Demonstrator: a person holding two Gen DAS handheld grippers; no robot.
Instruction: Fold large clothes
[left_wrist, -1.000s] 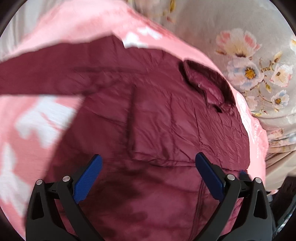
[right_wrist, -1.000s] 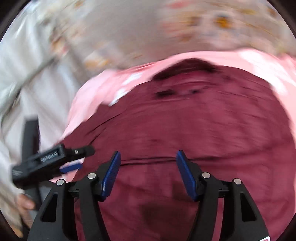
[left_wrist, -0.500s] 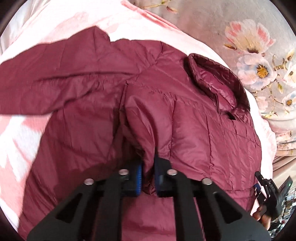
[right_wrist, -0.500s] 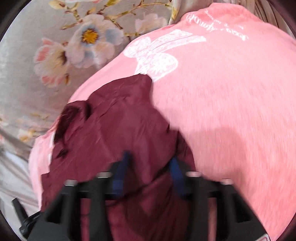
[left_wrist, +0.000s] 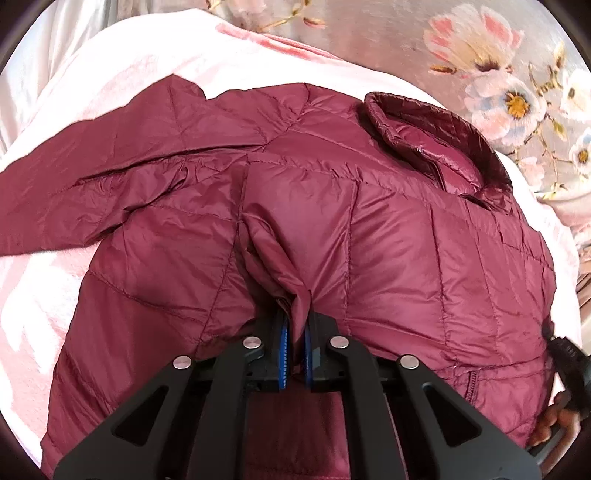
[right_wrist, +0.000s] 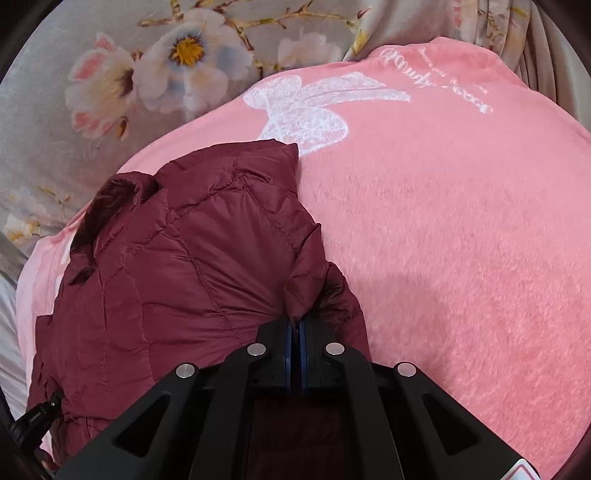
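The dark red puffy jacket (left_wrist: 369, 229) lies spread on the pink blanket (right_wrist: 461, 229) on the bed, collar at the far end. The folding has hardly begun: one sleeve (left_wrist: 110, 177) sticks out left. The left gripper (left_wrist: 294, 347) pinches a bunch of jacket cloth, and the right gripper (right_wrist: 294, 343) pinches the jacket's right edge (both pressed tight). Lots of bare blanket lies to the right.
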